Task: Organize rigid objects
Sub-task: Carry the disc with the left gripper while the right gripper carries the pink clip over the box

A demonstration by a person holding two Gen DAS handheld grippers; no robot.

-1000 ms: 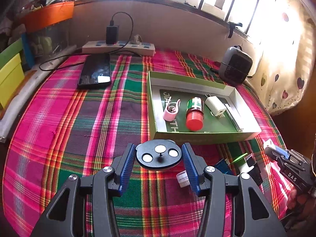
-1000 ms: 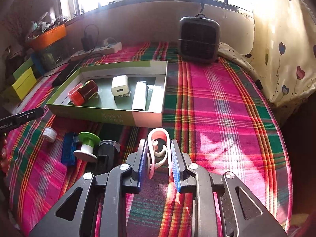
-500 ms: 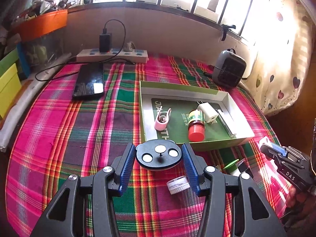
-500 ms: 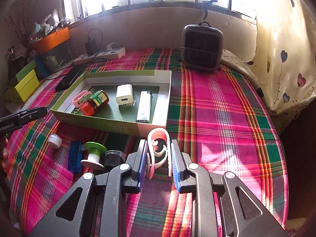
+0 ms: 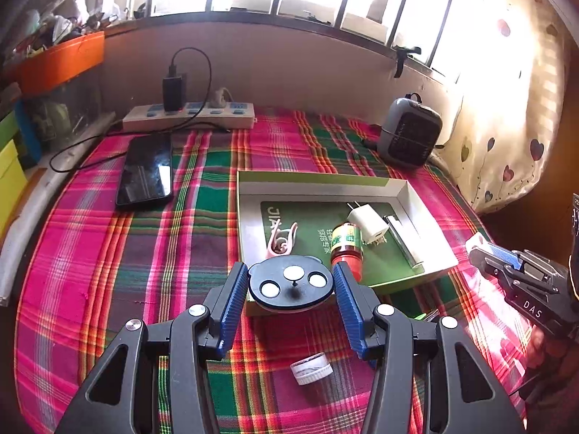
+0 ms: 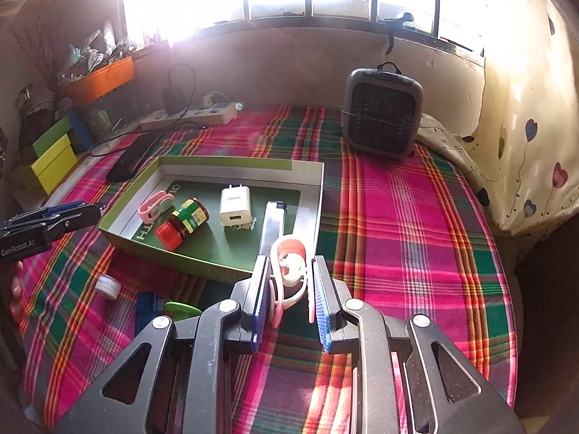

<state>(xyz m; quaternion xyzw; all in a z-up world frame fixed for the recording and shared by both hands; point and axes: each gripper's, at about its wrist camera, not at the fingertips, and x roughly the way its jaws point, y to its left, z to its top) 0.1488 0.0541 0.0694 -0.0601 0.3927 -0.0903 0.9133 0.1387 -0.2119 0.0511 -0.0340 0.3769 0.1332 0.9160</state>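
My left gripper is shut on a round black disc with three white buttons, held above the near edge of the green-and-white box. My right gripper is shut on a red-and-white clip, held above the box's near right corner. In the box lie a pink clip, a red-capped jar, a white charger plug and a white lighter.
On the plaid cloth near the box lie a white cap, a blue block and a green-topped item. A phone, a power strip and a small grey heater stand farther back.
Both grippers have risen and moved toward the box with their objects held. The white cap now lies clear below the left fingers.
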